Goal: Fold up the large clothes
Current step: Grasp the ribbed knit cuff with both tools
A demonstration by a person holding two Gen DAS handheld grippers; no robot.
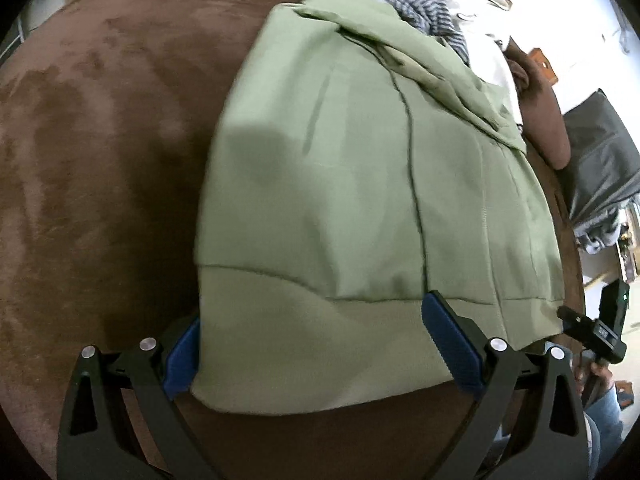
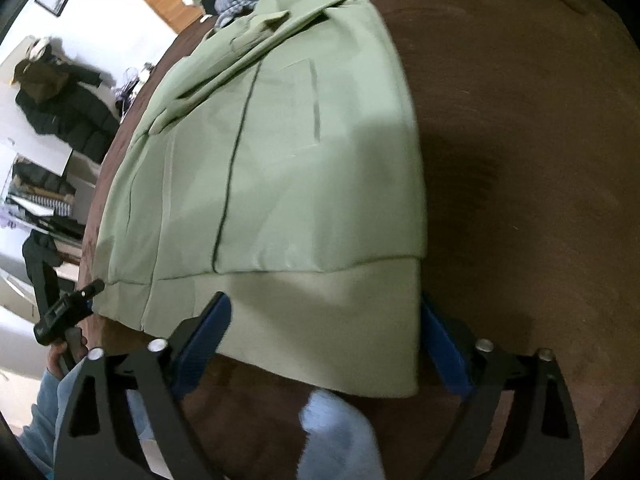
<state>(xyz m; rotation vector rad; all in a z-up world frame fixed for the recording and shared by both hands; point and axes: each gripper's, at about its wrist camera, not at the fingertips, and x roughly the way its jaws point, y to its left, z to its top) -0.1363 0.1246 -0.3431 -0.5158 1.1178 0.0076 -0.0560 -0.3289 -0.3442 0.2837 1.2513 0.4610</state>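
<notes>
Lying flat on the brown surface (image 1: 100,120) is a green garment (image 1: 340,180), already partly folded. Left gripper (image 1: 316,344) and right gripper (image 2: 324,340) each stand wide at its hem band, the 2 blue pads (image 1: 452,344) straddling fabric, nothing pinched.

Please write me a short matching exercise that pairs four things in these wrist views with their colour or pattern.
Things:
1. jacket
2. bed cover
3. finger pads of the left hand-held gripper
4. cloth beyond the jacket's collar

Colour or pattern:
A. brown
B. grey and blue stripes
C. pale green
D. blue

Pairs: 1-C, 2-A, 3-D, 4-B
</notes>
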